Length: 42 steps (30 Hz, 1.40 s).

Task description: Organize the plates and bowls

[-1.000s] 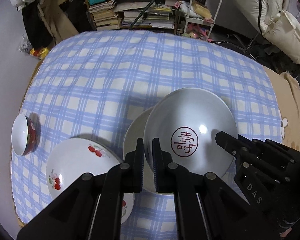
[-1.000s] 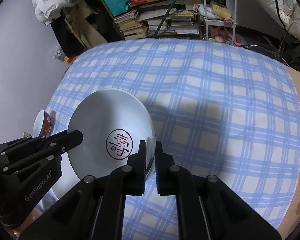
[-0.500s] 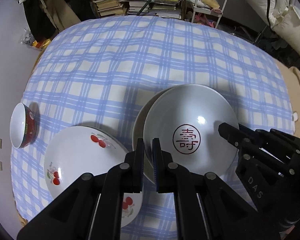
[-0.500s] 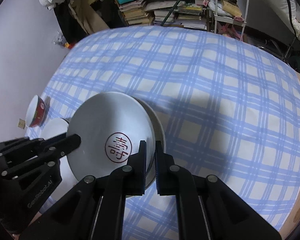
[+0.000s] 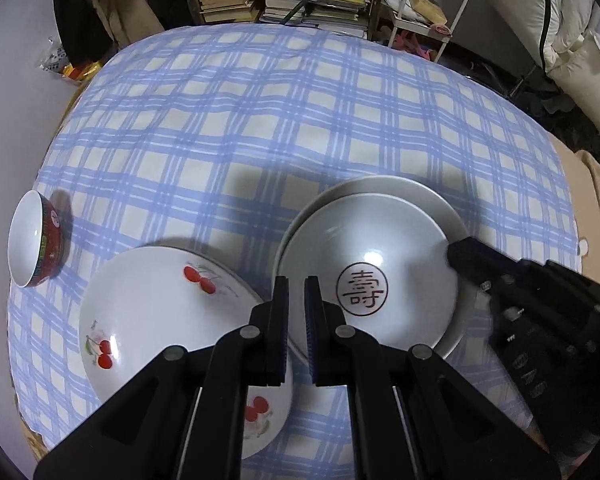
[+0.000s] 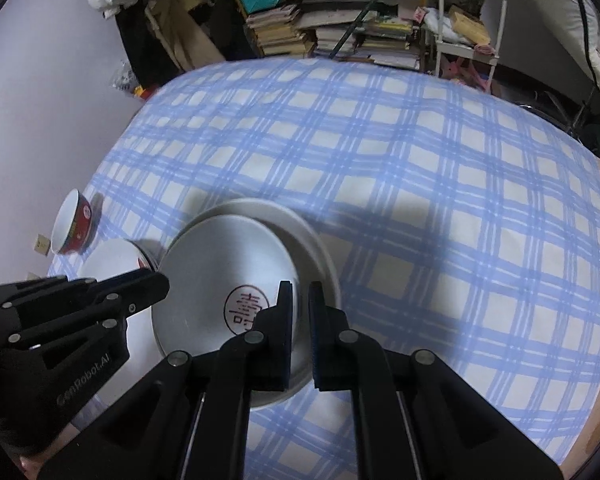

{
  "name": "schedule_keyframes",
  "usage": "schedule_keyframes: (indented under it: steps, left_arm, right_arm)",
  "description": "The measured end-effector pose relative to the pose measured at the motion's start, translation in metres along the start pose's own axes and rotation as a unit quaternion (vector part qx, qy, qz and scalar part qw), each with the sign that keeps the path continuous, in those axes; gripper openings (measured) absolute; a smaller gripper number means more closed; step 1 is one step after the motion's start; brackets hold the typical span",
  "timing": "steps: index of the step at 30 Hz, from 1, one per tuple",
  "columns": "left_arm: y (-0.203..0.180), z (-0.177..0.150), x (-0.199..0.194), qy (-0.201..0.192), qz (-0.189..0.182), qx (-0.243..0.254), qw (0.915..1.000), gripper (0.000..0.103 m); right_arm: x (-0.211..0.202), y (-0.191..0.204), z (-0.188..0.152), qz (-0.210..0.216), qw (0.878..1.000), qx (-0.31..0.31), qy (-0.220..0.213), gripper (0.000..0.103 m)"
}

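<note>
A: What's on the tabletop (image 5: 260, 128)?
B: Blue check cloth. My left hand-held gripper (image 5: 296, 304) and right hand-held gripper (image 6: 300, 308), pointing steeply down, pinch the stamped plate's (image 5: 380, 248) opposite rims over a larger plate (image 5: 412, 190).
A: Nearby?
B: Cherry plate (image 5: 152, 312) touching alongside; red bowl (image 5: 36, 250) at the left edge.

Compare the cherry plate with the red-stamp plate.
The cherry plate bears scattered red cherries; the stamp plate has one round red character. The cherry plate lies on the cloth untouched; the stamp plate sits over another plate, pinched by both grippers. Both are round and pale.
</note>
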<state>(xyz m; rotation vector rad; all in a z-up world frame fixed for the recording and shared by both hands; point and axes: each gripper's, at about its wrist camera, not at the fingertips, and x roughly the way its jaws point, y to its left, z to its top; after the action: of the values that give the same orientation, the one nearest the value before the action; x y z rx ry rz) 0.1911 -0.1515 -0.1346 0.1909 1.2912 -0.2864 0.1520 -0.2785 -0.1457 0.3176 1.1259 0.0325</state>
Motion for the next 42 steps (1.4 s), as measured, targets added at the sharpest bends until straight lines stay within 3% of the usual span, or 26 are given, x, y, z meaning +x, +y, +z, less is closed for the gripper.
schedule_keyframes:
  steps: [3,10,14,18,20,26,32,35,42]
  left_arm:
    - [0.010,0.000,-0.005,-0.002,-0.012,-0.016,0.9998,0.008]
    - [0.040,0.002,-0.024,-0.024,0.021,-0.021,0.9993,0.011]
    - [0.075,0.001,-0.037,-0.029,0.028,-0.043,0.9983,0.014]
    - [0.113,-0.004,-0.049,-0.036,0.041,-0.073,0.9959,0.014]
    - [0.133,-0.006,-0.053,-0.040,0.055,-0.084,0.9942,0.014]
    - [0.188,-0.014,-0.064,-0.053,0.092,-0.119,0.9872,0.017]
    - [0.235,-0.022,-0.061,-0.050,0.103,-0.151,0.9819,0.030]
    - [0.257,-0.026,-0.057,-0.052,0.107,-0.167,0.9787,0.045]
    - [0.302,-0.024,-0.040,-0.044,0.115,-0.183,0.9754,0.054]
  right_arm:
    - [-0.009,-0.006,0.002,0.009,1.000,0.013,-0.017,0.009]
    - [-0.016,-0.002,0.008,0.013,0.999,0.018,-0.037,0.009]
    - [-0.017,0.009,0.013,0.039,0.998,0.026,-0.038,0.010]
    - [-0.020,0.034,0.022,0.035,0.998,0.001,-0.050,0.012]
    - [-0.021,0.046,0.025,0.036,0.998,-0.008,-0.055,0.029]
    - [-0.013,0.084,0.037,0.035,0.997,-0.027,-0.058,0.058]
    - [-0.001,0.124,0.051,0.040,0.996,-0.043,-0.065,0.088]
    - [0.007,0.145,0.059,0.047,0.995,-0.054,-0.064,0.094]
    - [0.036,0.208,0.069,0.024,0.991,-0.118,-0.061,0.094]
